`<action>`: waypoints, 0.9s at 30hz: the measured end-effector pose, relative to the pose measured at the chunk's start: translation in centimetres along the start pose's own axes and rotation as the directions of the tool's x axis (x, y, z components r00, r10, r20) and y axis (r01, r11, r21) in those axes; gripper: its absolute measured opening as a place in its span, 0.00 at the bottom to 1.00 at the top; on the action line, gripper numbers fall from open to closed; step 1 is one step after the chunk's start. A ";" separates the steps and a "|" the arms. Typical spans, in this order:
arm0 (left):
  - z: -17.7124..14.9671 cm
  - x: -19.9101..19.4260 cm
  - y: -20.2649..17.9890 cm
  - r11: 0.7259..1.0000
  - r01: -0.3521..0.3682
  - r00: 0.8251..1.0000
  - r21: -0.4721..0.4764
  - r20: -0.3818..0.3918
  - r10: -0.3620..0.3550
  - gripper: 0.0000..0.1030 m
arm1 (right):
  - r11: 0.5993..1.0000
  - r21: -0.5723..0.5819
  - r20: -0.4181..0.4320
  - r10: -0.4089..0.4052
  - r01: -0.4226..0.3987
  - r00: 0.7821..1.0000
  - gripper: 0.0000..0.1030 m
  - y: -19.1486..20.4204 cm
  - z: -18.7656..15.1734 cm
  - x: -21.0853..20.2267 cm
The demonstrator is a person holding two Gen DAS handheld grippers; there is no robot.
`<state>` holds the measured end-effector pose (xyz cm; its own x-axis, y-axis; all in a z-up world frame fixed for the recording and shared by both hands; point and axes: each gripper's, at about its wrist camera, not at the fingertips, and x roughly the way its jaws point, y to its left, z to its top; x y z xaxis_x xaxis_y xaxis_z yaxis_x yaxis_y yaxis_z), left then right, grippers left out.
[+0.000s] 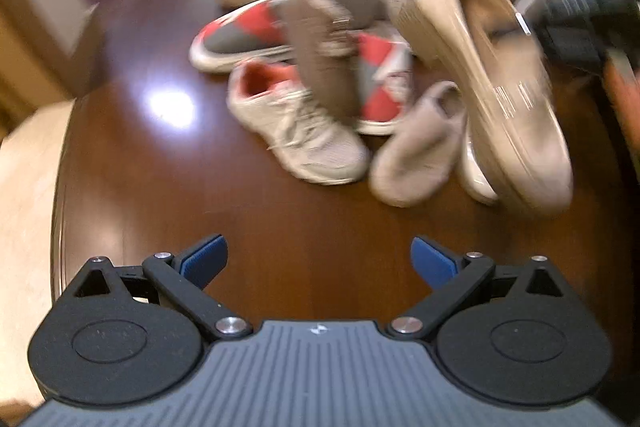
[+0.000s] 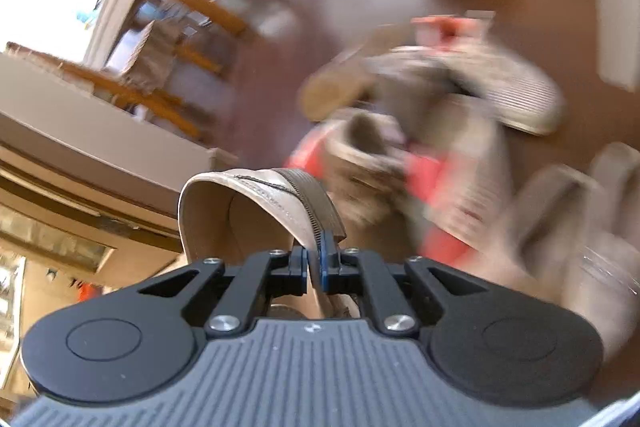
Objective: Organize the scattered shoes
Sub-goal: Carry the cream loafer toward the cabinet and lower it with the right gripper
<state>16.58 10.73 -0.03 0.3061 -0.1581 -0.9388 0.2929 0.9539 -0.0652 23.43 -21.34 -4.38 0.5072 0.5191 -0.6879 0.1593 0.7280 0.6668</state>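
One beige loafer [image 2: 256, 203] pinched at its heel rim by right gripper [image 2: 316, 269], lifted for sorting; left gripper [image 1: 319, 259] wide, empty, near pile [image 1: 320, 75].

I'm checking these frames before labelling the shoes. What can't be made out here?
- Right wrist view: the shoe pile is motion-blurred; single shoes can't be separated.
- Right wrist view: the beige shoe in the right claw shows only its rim; the claw body hides the rest.
- Left wrist view: the lifted beige shoe is smeared, and what grips it is blurred.
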 end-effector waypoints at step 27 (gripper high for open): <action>-7.6 7.9 -33.5 0.775 -0.071 0.991 0.628 0.132 -0.017 0.97 | 0.691 -0.380 0.240 -0.568 0.615 0.787 0.95 -26.5 -28.7 -15.7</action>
<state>2.28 -20.50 -7.80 0.4183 -0.2068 -0.8844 0.7744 0.5900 0.2283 -13.09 -35.87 -19.47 0.5125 -0.1122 -0.8513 0.1002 0.9925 -0.0705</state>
